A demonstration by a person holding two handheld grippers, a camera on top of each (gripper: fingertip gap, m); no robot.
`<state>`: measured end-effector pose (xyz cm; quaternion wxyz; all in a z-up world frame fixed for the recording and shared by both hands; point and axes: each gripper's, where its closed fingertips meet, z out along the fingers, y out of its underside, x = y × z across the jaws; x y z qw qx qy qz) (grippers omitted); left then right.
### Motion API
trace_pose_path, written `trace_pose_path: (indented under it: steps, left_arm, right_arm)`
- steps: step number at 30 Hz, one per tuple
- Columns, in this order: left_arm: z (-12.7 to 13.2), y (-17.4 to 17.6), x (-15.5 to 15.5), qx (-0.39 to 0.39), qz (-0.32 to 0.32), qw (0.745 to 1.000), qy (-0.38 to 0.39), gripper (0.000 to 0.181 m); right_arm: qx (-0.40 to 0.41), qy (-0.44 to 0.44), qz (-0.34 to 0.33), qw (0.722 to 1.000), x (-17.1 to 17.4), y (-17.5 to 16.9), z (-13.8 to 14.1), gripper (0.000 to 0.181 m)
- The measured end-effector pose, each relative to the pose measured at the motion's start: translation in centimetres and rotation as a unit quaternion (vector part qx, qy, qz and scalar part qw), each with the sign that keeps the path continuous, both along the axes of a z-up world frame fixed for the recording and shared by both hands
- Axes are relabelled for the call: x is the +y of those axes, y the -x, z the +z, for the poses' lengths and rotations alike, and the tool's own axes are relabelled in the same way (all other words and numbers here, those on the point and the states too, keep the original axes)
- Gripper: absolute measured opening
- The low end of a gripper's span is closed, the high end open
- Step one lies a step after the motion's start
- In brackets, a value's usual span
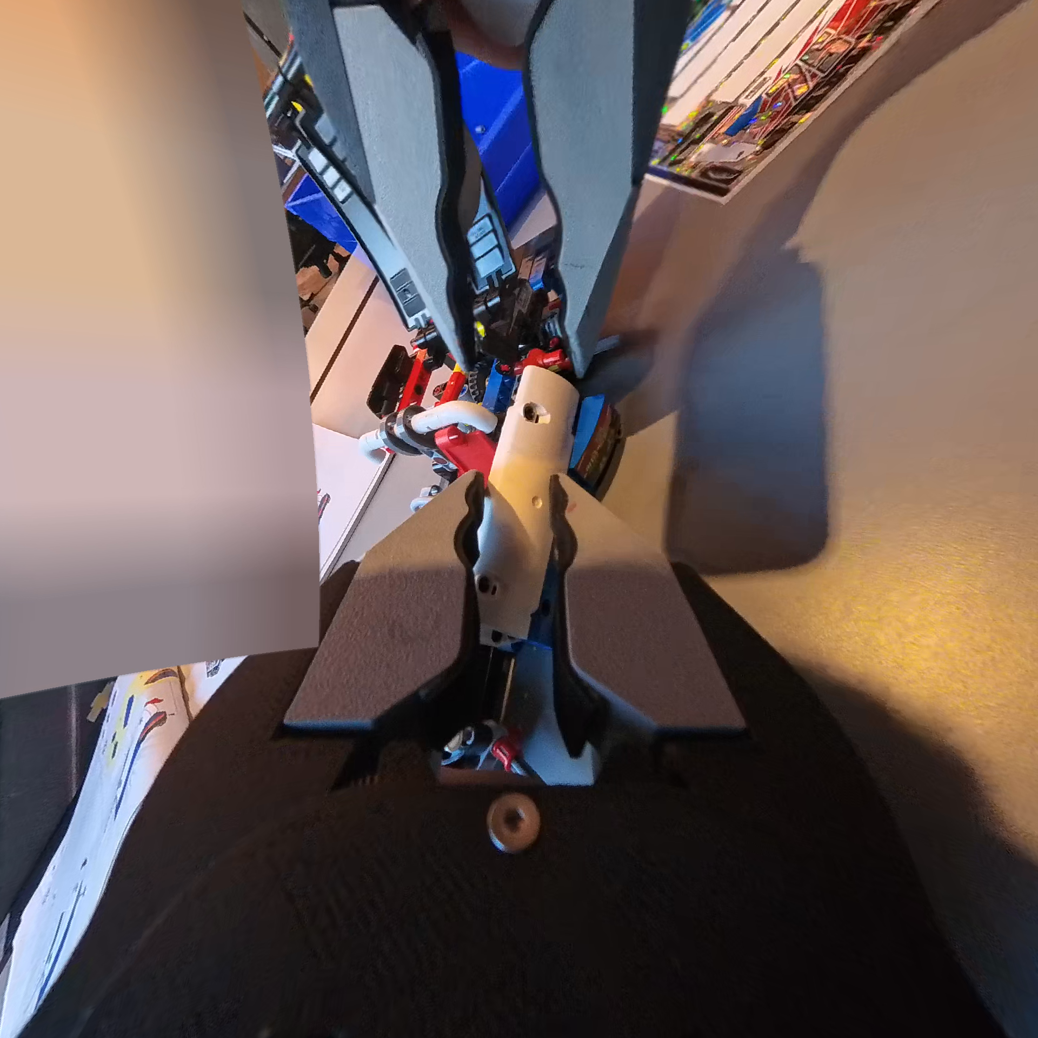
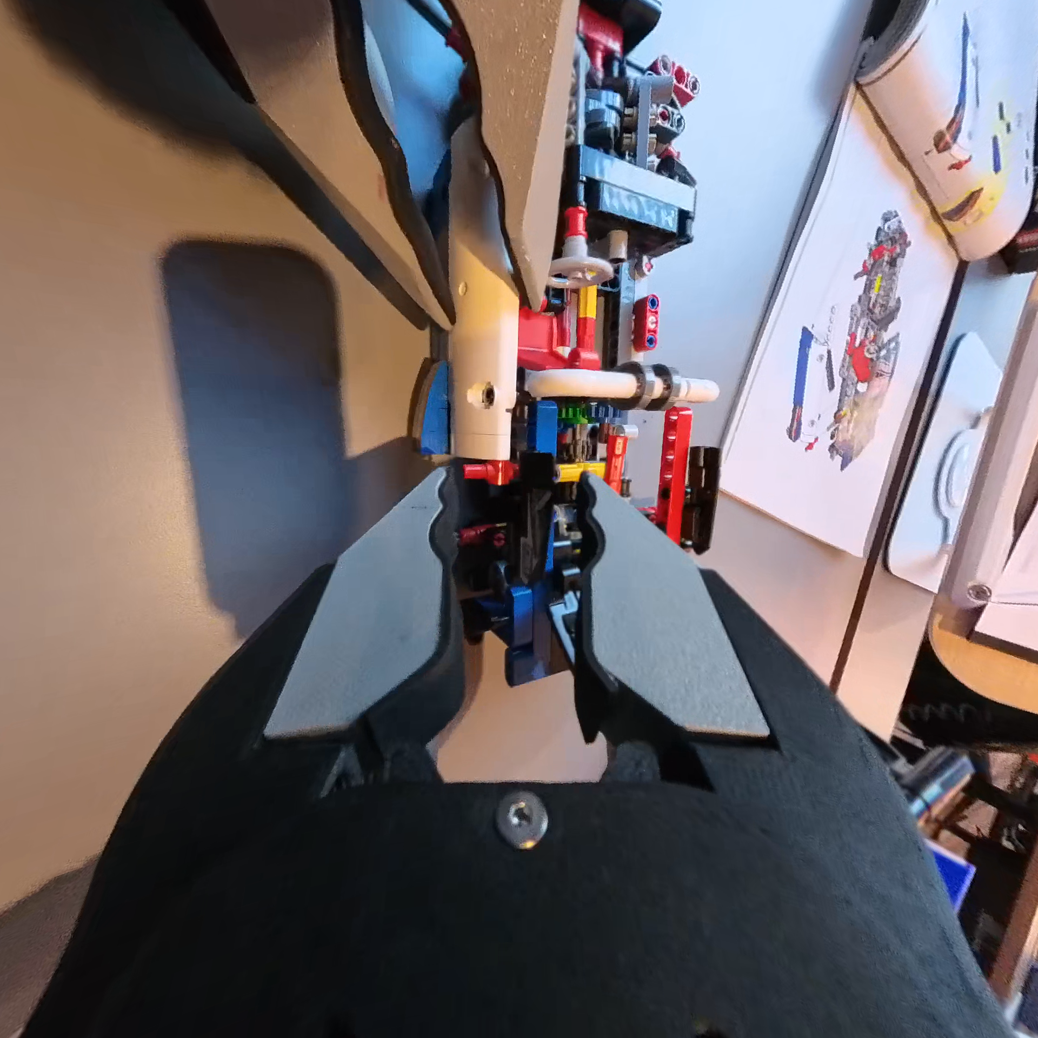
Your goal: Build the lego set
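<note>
A partly built lego model (image 2: pixel 584 359) of red, blue, black and yellow technic parts, with a white tube and a small steering wheel, is held between both grippers. My left gripper (image 1: pixel 514 483) is shut on the model's white panel (image 1: pixel 531 444). My right gripper (image 2: pixel 514 480) is shut on the model's black and blue end (image 2: pixel 525 612). In the left wrist view the right gripper (image 1: pixel 519 362) comes in from the top onto the model's far end. In the right wrist view the left gripper (image 2: pixel 488 314) comes down from the top on the white panel (image 2: pixel 483 359).
The tan table (image 1: pixel 870 561) lies under the model. An open instruction booklet (image 2: pixel 842 365) lies to the right in the right wrist view, with a curled page (image 2: pixel 966 140) beyond it. A blue bin (image 1: pixel 494 129) and a printed picture sheet (image 1: pixel 758 95) lie behind. The gap from one gripper's tips to the other's is roughly 5 centimetres.
</note>
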<state>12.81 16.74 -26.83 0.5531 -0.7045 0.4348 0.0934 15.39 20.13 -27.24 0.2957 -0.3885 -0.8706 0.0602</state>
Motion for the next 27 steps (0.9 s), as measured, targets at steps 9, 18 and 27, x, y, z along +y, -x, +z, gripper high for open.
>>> trace_pose_path:
  steps: [9,18,27]
  left_arm:
    - [0.0,0.3,0.1,-0.001,0.002,1.0,0.001,0.019]
    - [0.0,0.1,0.3,-0.003,0.004,1.0,0.004,0.019]
    - [0.0,0.0,0.4,-0.001,0.006,1.0,0.003,0.02]
  right_arm:
    - [-0.021,0.093,-0.013,0.995,-0.6,0.3,-0.1,0.03]
    - [-0.033,0.125,-0.028,0.991,-0.6,0.5,-0.4,0.032]
    - [-0.052,0.045,-0.043,0.997,1.2,-1.2,0.4,0.048]
